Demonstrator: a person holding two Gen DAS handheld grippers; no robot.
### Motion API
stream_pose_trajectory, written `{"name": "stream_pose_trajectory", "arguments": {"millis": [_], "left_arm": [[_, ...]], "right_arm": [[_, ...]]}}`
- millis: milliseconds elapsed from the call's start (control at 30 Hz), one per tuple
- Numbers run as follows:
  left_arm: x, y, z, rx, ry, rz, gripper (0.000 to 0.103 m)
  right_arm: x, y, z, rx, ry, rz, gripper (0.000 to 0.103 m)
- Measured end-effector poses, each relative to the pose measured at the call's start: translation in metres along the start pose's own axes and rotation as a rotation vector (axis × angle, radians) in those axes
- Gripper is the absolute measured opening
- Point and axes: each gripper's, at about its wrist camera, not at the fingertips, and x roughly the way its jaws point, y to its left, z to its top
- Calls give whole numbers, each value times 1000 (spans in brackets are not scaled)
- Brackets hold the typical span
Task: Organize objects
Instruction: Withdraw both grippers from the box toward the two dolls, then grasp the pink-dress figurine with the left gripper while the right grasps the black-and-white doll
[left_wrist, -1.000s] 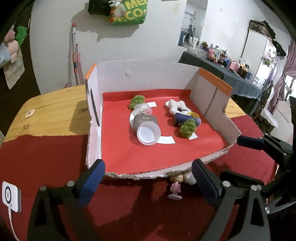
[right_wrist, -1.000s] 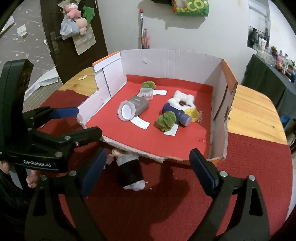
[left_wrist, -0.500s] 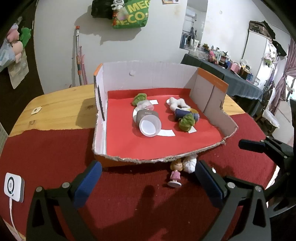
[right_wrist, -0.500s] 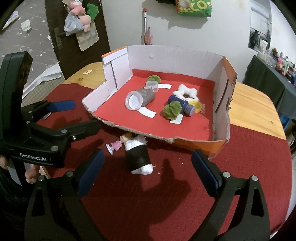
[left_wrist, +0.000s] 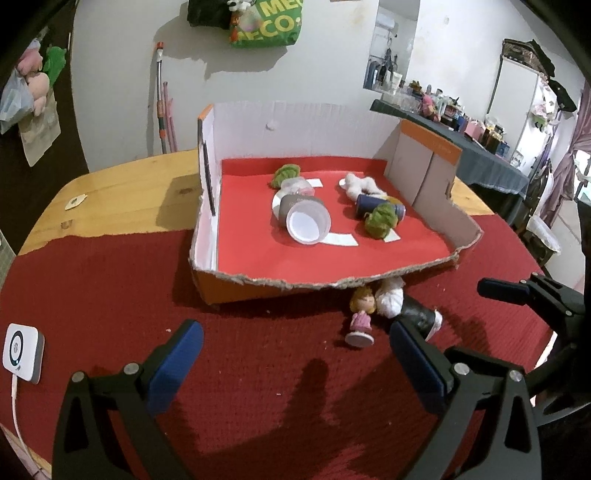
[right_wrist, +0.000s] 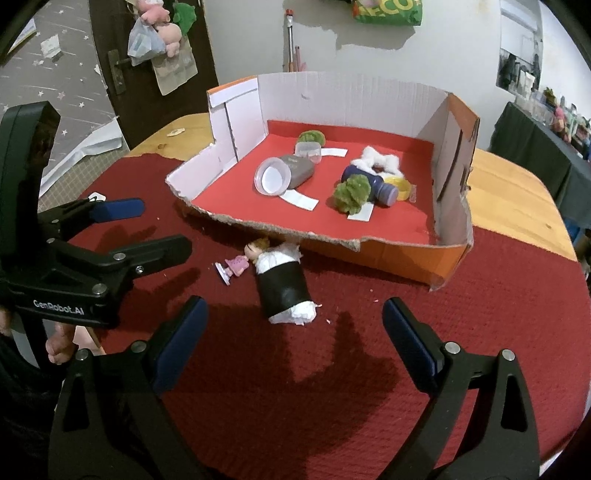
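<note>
A torn cardboard box (right_wrist: 369, 251) sits on nubbly red cloth (right_wrist: 332, 369). Both grippers, left (left_wrist: 295, 363) and right (right_wrist: 295, 343), angle downward, spread wide, empty.

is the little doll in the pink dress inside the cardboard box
No, the doll lies on the red cloth outside the cardboard box, just in front of its torn front edge beside a black roll.

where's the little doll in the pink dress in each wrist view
Left wrist: the doll lies low and right of centre on the red cloth, just in front of the box's torn front edge, beside the right finger.
Right wrist: the doll lies left of centre, above the left finger.
Shared landmark: the black roll with white ends lies right against the doll in both views.
</note>
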Motion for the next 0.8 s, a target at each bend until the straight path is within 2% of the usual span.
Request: {"name": "stream_pose_trajectory", "arguments": {"millis": [67, 133, 200, 300, 400, 800], "left_arm": [[2, 0, -2, 7, 4, 2, 102], [4, -1, -3, 19, 10, -2, 95], [6, -2, -4, 35, 21, -15, 85], [10, -7, -5, 55, 35, -38, 76], [12, -12, -5, 73, 48, -64, 68], [26, -23, -7, 128, 97, -114, 50]], "right_arm": [[3, -1, -2, 4, 3, 0, 96], [5, -3, -3, 10, 1, 4, 95], [8, -4, -3, 15, 6, 8, 78], [13, -5, -3, 16, 22, 12, 65], [20, -4, -2, 6, 34, 17, 62], [37, -9, 3, -12, 54, 27, 61]]}}
